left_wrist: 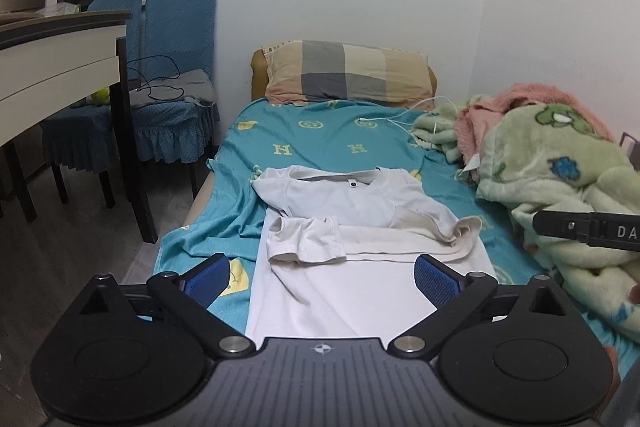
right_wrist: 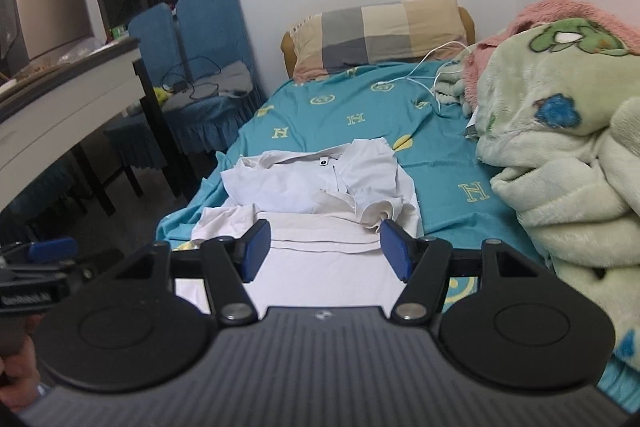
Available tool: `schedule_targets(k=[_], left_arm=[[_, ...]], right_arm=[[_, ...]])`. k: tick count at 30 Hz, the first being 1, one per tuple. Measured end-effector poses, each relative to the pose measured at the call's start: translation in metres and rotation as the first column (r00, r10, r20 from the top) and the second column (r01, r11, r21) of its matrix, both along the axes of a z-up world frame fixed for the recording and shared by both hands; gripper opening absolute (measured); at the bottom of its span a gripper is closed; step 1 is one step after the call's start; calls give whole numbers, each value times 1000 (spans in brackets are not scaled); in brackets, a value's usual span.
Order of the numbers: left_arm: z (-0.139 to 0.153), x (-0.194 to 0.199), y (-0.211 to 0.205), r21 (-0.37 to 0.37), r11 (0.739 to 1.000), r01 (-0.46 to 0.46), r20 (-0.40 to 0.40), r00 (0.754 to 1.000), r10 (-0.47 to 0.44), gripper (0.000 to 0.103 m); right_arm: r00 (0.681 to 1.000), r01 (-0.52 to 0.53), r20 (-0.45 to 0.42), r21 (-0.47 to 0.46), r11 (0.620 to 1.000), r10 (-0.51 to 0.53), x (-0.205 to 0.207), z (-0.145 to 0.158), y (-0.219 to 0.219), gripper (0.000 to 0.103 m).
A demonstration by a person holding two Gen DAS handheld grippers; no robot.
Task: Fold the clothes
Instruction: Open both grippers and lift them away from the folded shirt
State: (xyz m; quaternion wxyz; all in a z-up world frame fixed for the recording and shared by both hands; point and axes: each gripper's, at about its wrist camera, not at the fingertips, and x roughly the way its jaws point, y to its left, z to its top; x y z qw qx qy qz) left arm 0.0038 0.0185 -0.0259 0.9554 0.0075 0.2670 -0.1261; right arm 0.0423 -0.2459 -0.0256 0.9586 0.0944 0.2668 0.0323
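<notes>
White T-shirt [left_wrist: 360, 227], part-folded, is being hovered over on teal bedsheet [left_wrist: 320, 139] w/ L gripper [left_wrist: 322, 277] & R gripper [right_wrist: 325, 251], both fingers spread apart, empty.

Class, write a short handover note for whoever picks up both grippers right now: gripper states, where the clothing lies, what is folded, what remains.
Left gripper: open, empty, above the shirt's near part.
Right gripper: open, empty, beside it.
White short-sleeved T-shirt lies on the teal patterned bedsheet, collar toward the checked pillow.
Done: both sleeves turned inward over the chest.
Left: fold the near part up toward the collar, then smooth.
</notes>
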Motion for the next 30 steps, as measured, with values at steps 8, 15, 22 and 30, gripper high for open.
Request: schedule_targets(k=[8,15,22,30], left_arm=[[-3,7,1,-16,1000,-14,4,1000,14,100],[-8,11,-2,0,1000,-8,-9,1000,8,100],[-12,14,-3,5,1000,-5,-26,1000,6,100],[-15,15,-4,7,1000,-1,-35,999,1,100]], right_arm=[[1000,24,16,-4,1000,-24,-10,-4,0,63],[999,35,24,-13,999,-34,-15,-6,1,63],[999,39,27,-23,999,-39,-16,-5,1,63],[999,44,21,-18,999,-44,-15,-5,-1,63]])
